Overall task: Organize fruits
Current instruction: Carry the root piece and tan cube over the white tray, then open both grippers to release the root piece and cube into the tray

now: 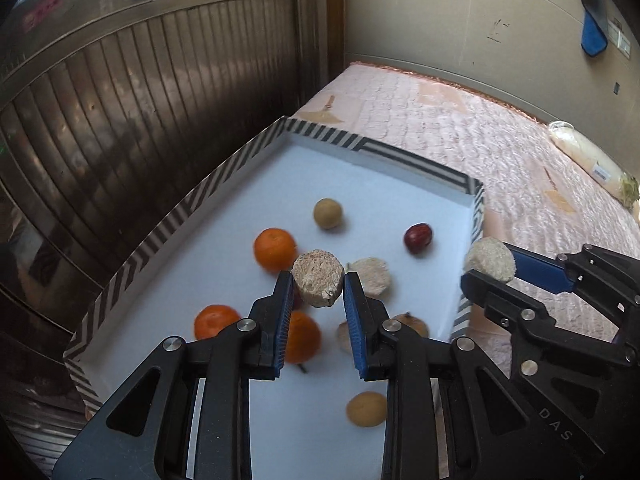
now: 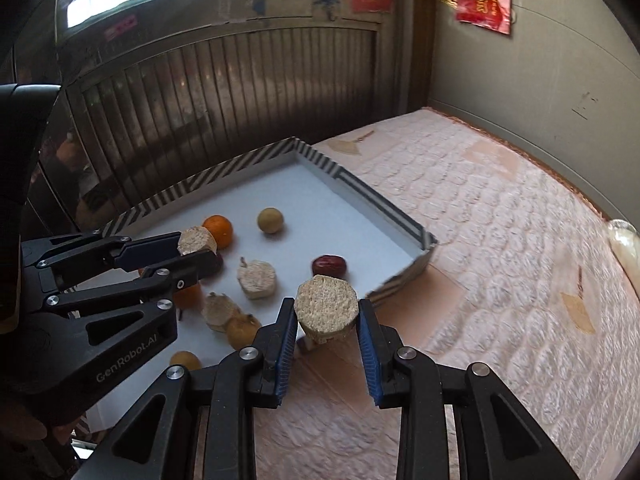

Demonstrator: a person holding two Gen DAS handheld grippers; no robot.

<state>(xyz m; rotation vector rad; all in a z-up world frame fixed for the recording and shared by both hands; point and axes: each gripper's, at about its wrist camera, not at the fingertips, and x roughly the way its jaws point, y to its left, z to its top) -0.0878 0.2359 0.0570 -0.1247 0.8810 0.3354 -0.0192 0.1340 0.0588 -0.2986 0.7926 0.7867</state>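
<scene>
Left hand-held gripper (image 1: 318, 286) pinching tan chunk (image 1: 318, 282), right hand-held gripper (image 2: 326, 310) pinching another chunk (image 2: 326, 304)

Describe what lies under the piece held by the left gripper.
Below the beige chunk in the left gripper lies the tray floor; a dark fruit peeks out, otherwise hidden.

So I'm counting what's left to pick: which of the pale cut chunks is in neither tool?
The pale chunk lying on the tray floor, between the oranges and the red date; the other two are clamped and lifted.
</scene>
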